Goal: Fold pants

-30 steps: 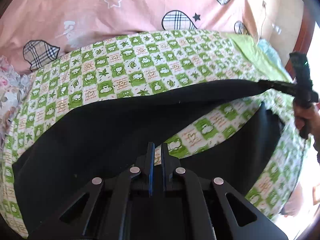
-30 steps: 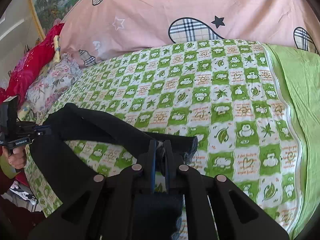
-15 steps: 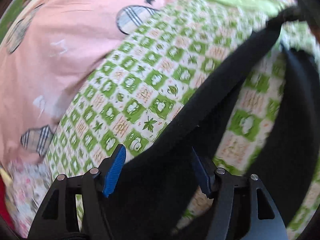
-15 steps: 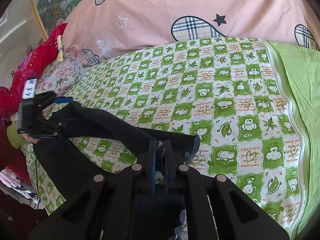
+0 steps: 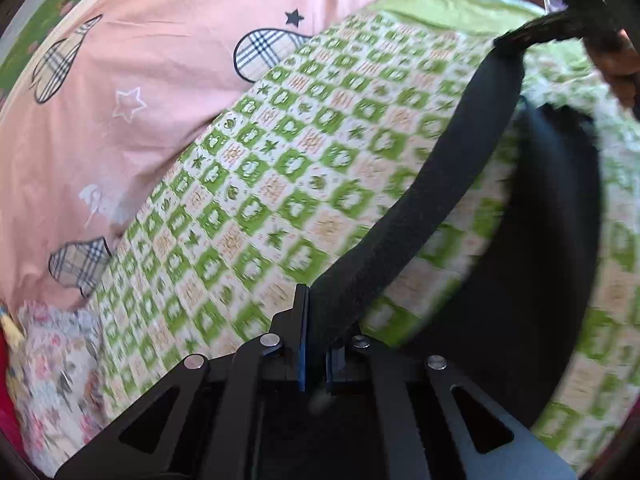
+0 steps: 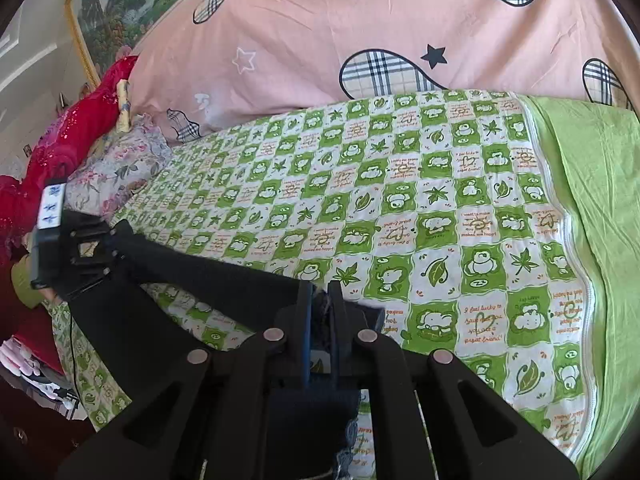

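Note:
Black pants (image 5: 452, 184) stretch across the green checked bed sheet (image 5: 280, 168). My left gripper (image 5: 314, 312) is shut on one end of a pant leg. My right gripper (image 6: 319, 300) is shut on the other end, where a frayed hem shows between its fingers. In the right wrist view the pants (image 6: 208, 276) run left to the left gripper (image 6: 76, 256), held at the bed's left edge. The second leg (image 5: 540, 240) hangs in a loop on the sheet. In the left wrist view the right gripper (image 5: 576, 12) holds the far end at top right.
A pink duvet (image 6: 360, 28) with plaid shapes lies across the far side of the bed. A floral pillow (image 6: 116, 168) and red cloth (image 6: 72, 136) lie at far left. A plain green sheet (image 6: 600, 200) covers the right edge. A framed picture (image 6: 120, 8) hangs on the wall.
My left gripper opened half a second ago, then shut again on the pant leg's edge. It has tilted and shifted. My right gripper stays shut and nearly still.

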Tool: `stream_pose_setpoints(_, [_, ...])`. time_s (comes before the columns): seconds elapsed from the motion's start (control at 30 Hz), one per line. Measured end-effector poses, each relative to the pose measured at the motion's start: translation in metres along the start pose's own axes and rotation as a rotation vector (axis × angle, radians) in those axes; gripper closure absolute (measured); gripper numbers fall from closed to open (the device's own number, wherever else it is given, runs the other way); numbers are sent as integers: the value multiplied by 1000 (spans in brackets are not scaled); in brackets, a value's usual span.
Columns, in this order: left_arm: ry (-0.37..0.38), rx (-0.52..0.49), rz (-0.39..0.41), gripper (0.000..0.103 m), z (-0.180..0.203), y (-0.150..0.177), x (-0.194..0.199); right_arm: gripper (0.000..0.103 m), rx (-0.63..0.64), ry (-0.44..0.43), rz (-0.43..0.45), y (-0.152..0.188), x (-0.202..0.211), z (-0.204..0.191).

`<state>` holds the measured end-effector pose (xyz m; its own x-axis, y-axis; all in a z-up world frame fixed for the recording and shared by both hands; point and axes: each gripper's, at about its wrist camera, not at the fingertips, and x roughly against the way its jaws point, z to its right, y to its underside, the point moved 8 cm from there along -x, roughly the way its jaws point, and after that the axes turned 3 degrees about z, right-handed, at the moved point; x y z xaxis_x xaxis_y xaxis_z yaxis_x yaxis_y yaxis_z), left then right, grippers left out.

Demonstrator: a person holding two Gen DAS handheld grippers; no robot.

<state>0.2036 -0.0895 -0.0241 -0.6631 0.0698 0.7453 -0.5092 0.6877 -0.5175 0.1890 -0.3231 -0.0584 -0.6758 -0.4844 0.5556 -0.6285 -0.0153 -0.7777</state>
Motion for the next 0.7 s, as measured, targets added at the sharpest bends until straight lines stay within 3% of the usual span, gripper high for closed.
stream_pose_setpoints(0.37, [89, 226, -48, 98, 53, 39, 37, 95, 41, -5, -15, 44, 33, -18])
stream_pose_setpoints(0.7, [130, 302, -135, 93, 98, 73, 19, 95, -47, 45, -96, 98, 30, -1])
